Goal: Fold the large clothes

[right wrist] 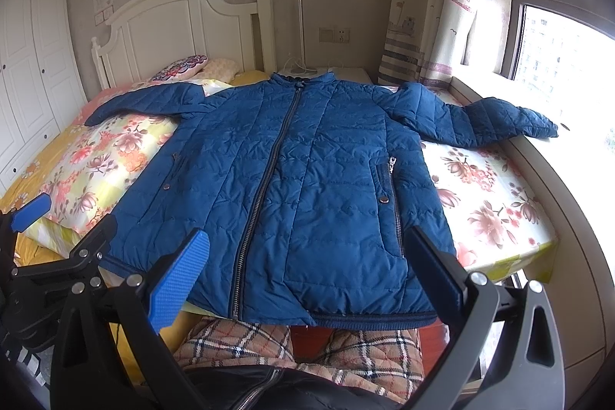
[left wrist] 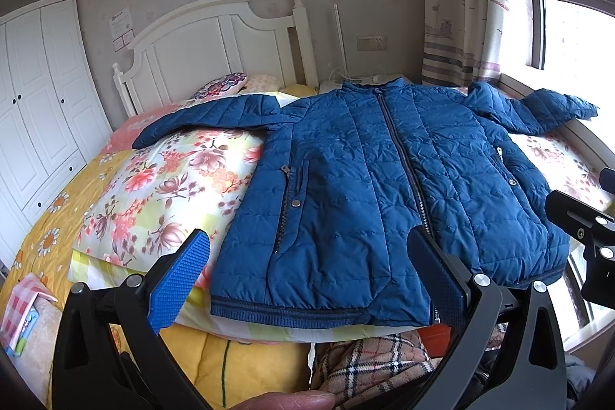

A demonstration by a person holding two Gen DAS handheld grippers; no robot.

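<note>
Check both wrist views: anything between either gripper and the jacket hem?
Nothing visible. The blue jacket lies flat and zipped on the floral quilt, hem nearest both tools. The left gripper and right gripper are open with only jacket fabric ahead of the fingers.

Both claws: black frames w/ silver screws, blue textured pads (left wrist: pixel 180 279); prob. fingertip skin (left wrist: pixel 284 401) at bottom.

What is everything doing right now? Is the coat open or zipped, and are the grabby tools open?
Blue jacket: zipped up, spread flat, sleeves out, not folded.
Left tool: open, holding nothing.
Right tool: open, holding nothing.
Wardrobe: doors shut.
Curtain: drawn aside, window uncovered.
</note>
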